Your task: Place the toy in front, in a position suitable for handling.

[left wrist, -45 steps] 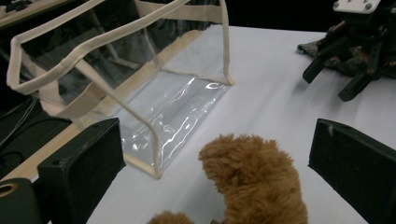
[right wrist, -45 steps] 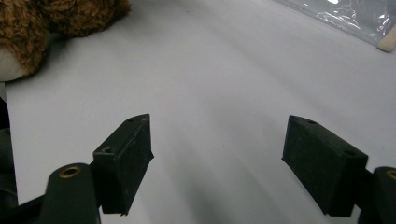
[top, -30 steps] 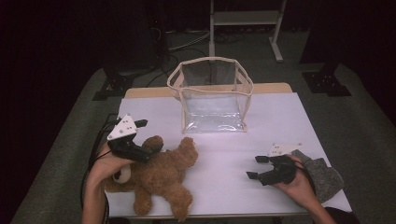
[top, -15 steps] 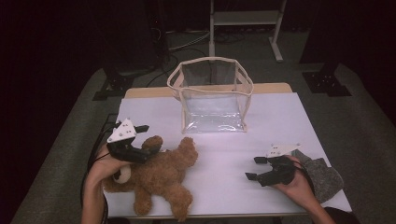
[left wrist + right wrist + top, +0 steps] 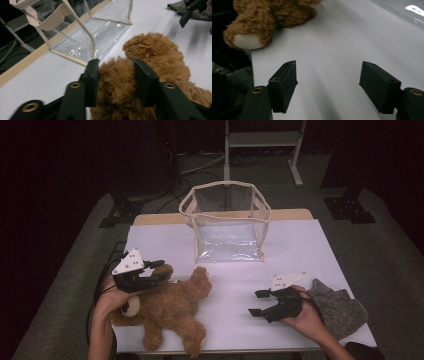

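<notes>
Bear (image 5: 165,312) lies at the tabletop's (image 5: 300,250) near left corner: plush, light, compressible, non-fragile. Left claw (image 5: 116,82) has just been closing and now pinches a limb; grip deep into stuffing, since fur slips. Right claw (image 5: 328,85) is spread, empty.

Brown teddy bear (image 5: 167,306) – cream paw pads, clear bag (image 5: 227,222) – beige trim, white table (image 5: 300,255), grey cloth (image 5: 337,307), black tools.

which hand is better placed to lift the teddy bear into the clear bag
Left. The left gripper has just closed its fingers on the teddy bear; the right gripper is open, apart from it.
</notes>
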The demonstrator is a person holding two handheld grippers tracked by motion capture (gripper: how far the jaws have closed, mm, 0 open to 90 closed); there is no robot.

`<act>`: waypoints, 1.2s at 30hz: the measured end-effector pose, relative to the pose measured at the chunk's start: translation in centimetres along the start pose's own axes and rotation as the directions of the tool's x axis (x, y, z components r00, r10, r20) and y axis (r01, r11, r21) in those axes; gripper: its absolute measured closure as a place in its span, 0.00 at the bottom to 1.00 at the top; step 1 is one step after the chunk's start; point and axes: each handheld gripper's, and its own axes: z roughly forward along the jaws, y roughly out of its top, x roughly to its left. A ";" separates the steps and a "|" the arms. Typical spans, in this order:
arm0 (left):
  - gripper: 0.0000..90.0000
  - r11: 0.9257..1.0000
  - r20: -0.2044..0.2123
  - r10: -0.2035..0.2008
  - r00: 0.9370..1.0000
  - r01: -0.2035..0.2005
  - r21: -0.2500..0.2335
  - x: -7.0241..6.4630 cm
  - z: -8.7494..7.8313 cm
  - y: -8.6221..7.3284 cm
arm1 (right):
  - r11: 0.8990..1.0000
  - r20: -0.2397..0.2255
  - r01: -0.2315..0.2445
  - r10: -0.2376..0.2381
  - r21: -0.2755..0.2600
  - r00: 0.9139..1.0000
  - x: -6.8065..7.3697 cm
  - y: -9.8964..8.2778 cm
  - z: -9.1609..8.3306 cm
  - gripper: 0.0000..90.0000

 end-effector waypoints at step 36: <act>0.84 0.999 -0.027 0.012 1.000 -0.013 -0.041 0.4 -0.2 -0.4 | 0.977 -0.364 0.084 -0.007 0.196 0.932 7.2 7.1 13.3 0.69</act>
